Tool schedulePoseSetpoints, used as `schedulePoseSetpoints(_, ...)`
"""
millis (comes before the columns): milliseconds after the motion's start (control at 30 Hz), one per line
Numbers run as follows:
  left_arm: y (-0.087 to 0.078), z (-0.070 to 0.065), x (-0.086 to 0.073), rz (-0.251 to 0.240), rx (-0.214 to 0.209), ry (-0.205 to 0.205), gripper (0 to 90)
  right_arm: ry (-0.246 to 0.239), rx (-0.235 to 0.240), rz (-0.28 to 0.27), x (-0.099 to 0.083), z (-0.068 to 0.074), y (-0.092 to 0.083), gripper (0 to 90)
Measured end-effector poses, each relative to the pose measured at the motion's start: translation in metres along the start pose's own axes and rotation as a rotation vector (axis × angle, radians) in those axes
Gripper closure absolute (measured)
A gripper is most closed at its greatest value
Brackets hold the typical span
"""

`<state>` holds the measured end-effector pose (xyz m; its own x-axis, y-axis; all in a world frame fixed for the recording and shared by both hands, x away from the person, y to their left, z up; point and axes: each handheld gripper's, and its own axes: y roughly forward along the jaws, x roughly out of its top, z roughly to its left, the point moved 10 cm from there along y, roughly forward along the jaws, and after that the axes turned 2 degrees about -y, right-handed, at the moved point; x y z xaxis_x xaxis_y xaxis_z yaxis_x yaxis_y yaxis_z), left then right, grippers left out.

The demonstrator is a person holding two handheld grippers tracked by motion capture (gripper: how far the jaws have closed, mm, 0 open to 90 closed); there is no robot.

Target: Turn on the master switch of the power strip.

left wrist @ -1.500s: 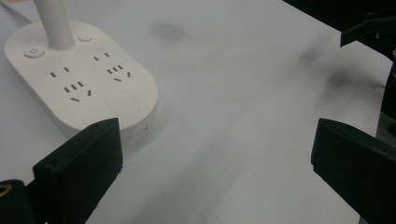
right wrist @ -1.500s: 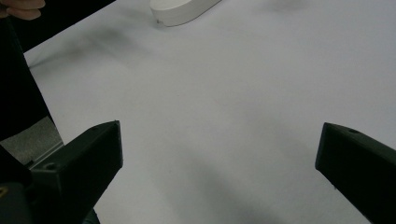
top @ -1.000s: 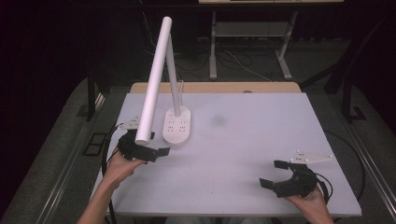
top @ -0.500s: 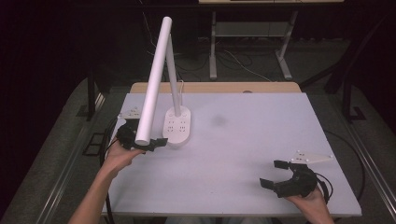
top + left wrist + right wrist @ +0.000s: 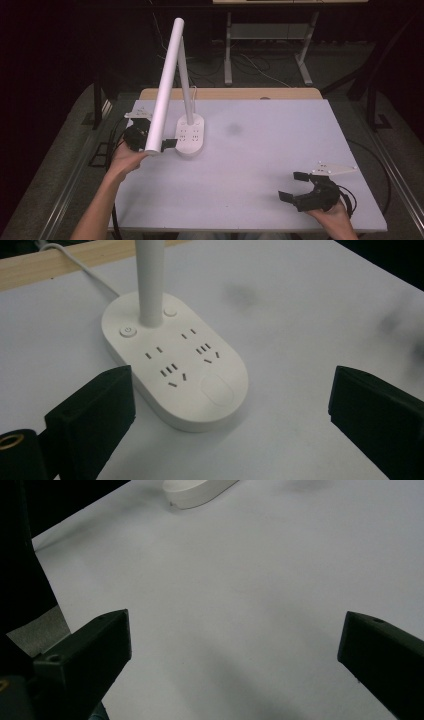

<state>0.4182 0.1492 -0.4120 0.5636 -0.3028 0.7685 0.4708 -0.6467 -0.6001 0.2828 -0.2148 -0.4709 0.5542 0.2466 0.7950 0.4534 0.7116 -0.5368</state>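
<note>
A white desk lamp stands at the table's back left, on an oval base [image 5: 190, 135] with several sockets in its top. Its thin stem [image 5: 186, 85] rises from the base, and a long white tube head [image 5: 164, 90] slants down to the left. My left gripper [image 5: 167, 142] is just left of the base, partly behind the tube head. In the left gripper view the base [image 5: 175, 375] lies between and beyond my wide-open jaws, with its power button [image 5: 128, 331] beside the stem [image 5: 150, 280]. My right gripper [image 5: 292, 186] is open over bare table at the front right.
The white table [image 5: 270, 150] has a wooden strip [image 5: 230, 93] along its far edge. The lamp's cord [image 5: 95, 277] runs off toward that strip. A faint dark smudge [image 5: 233, 130] marks the table right of the base. Beyond the table, desk legs [image 5: 227, 55] stand on dark floor.
My left gripper has moved forward and slightly right, up to the lamp base. The right gripper has stayed where it was.
</note>
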Motion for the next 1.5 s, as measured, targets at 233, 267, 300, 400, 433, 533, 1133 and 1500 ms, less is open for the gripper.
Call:
schedulePoseSetpoints(233,0.004,0.01,0.006,0.013,0.023,-0.007,7.0,0.0,0.001,-0.001,0.0,0.0,0.0,0.3)
schedulePoseSetpoints(267,0.004,0.011,0.007,0.01,0.023,-0.012,7.5,0.001,0.002,-0.001,0.0,0.0,0.0,0.3)
schedulePoseSetpoints(300,0.004,0.015,0.01,0.013,0.026,-0.015,8.9,0.0,0.002,0.0,0.0,0.0,0.0,0.3)
schedulePoseSetpoints(400,0.004,0.019,0.013,0.011,0.032,-0.026,10.8,0.0,0.003,0.0,0.0,0.0,0.0,0.3)
schedulePoseSetpoints(433,0.003,0.023,0.016,0.009,0.037,-0.03,12.7,-0.001,0.004,0.001,0.0,0.0,0.0,0.3)
schedulePoseSetpoints(533,0.003,0.028,0.018,0.004,0.046,-0.036,13.6,-0.001,0.003,0.001,-0.001,0.0,0.0,0.3)
schedulePoseSetpoints(1133,0.016,0.047,0.033,0.003,0.067,-0.088,30.9,0.003,-0.001,0.007,-0.001,-0.001,0.001,0.3)
schedulePoseSetpoints(1500,0.029,0.055,0.035,-0.012,0.077,-0.131,49.5,0.003,0.001,0.006,-0.002,-0.001,0.001,0.3)
